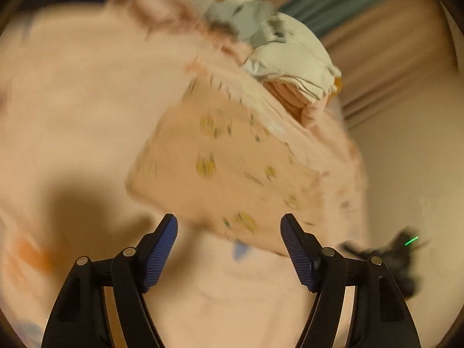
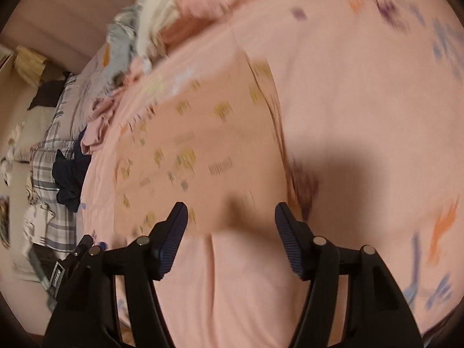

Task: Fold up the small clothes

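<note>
Jaws of both grippers spread wide above folded peach cloth's [image 1: 232, 168] near edge.

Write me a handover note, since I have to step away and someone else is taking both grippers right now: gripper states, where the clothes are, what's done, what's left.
Left gripper: open, holding nothing, just short of the near edge of the pink yellow-print garment.
Right gripper: open, empty, over the same garment.
The garment lies flat on the pink bedsheet, looking like a tidy rectangle; blur hides how many folds it has.
A pile of small clothes sits beyond it, looking unfolded.
Left: finish or set aside this garment, then work through the pile.
</note>
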### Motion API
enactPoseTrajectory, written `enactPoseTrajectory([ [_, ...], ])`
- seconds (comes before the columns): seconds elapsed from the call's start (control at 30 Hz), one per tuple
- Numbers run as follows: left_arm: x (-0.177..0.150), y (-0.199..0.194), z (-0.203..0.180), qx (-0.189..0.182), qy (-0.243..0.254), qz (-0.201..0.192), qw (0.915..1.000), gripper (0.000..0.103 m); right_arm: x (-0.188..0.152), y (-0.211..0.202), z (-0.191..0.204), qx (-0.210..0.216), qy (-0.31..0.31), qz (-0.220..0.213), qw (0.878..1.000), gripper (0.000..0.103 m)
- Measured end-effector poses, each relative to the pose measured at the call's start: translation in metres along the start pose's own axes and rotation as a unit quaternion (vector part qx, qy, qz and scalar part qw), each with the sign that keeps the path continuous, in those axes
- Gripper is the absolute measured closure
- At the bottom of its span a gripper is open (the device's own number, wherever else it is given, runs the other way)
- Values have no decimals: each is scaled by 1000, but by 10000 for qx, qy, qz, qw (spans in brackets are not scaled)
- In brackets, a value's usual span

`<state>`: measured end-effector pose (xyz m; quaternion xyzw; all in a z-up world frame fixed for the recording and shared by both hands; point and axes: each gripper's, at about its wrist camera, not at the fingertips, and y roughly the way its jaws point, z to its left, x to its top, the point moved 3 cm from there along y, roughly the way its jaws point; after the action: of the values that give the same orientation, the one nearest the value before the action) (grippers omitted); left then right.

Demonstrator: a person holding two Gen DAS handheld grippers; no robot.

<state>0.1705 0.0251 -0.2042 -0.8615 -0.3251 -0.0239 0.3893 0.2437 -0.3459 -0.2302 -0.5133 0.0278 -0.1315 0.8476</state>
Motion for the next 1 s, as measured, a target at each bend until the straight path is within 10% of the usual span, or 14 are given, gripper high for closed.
enactPoseTrajectory([
  [0.17,-7,28,47,-335,-1106,482,9921,31,-27,39,-7,287,63,472,9985,40],
  [0.4,13,44,29,-153,-336,379,9986,31,-11,40,2,936,19,73,9956,40],
  [0.73,24,62,43,-992,-1267,628,9850,31,11,59,1,1759,595,-10,9826,40],
  [1.0,3,79,16,-1134,-1102,1105,9812,31,13,62,3,1731,533,-43,9835,41],
])
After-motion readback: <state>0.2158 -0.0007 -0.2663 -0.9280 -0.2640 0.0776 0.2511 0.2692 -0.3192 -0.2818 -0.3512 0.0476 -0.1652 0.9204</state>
